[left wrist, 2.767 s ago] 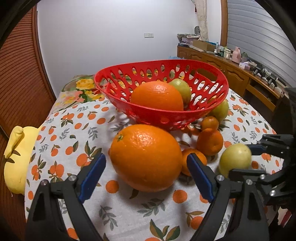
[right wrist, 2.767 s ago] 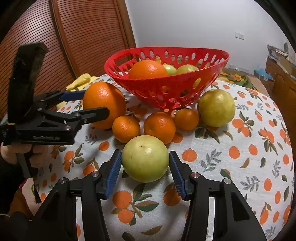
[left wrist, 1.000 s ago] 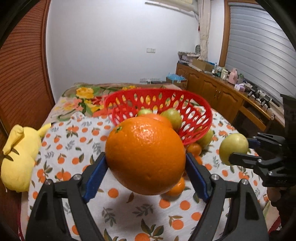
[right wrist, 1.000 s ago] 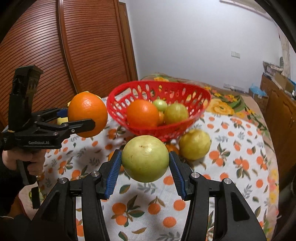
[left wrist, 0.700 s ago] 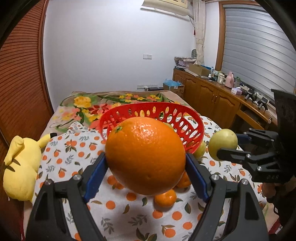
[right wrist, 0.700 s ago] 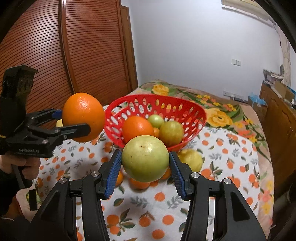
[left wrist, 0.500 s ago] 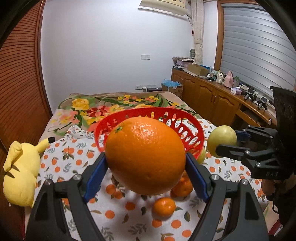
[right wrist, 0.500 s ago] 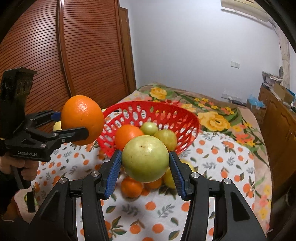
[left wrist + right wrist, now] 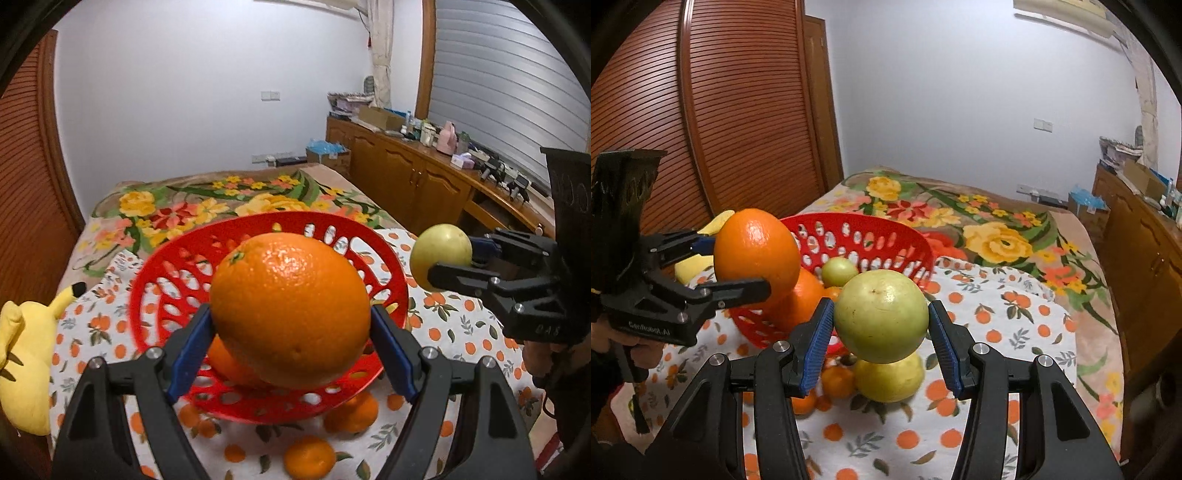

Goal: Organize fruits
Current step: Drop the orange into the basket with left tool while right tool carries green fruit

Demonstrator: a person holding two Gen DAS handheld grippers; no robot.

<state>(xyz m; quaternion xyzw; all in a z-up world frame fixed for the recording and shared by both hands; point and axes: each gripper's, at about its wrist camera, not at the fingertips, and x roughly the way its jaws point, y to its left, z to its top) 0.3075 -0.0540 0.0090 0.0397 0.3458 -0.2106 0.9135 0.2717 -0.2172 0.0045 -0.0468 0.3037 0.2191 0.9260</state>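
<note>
A large orange (image 9: 290, 310) is clamped between the blue pads of my left gripper (image 9: 291, 345), hanging just above the near side of the red perforated basket (image 9: 258, 221). My right gripper (image 9: 881, 343) is shut on a yellow-green round fruit (image 9: 881, 315), in the air in front of the basket (image 9: 886, 236), near its right side. Inside the basket lie another orange (image 9: 807, 295) and a small green fruit (image 9: 839, 271). On the orange-print cloth below are a second yellow-green fruit (image 9: 890, 380) and small oranges (image 9: 310, 456).
A yellow plush toy (image 9: 22, 354) lies at the cloth's left edge. Beyond the basket spreads a floral blanket (image 9: 221, 199). A wooden sideboard (image 9: 424, 177) with clutter runs along the right wall, and slatted wooden doors (image 9: 701, 110) stand on the left. A hand (image 9: 613, 343) grips the left tool.
Both grippers lifted their fruits off the cloth and carried them forward and upward; the orange now hangs over the basket, the green fruit next to it.
</note>
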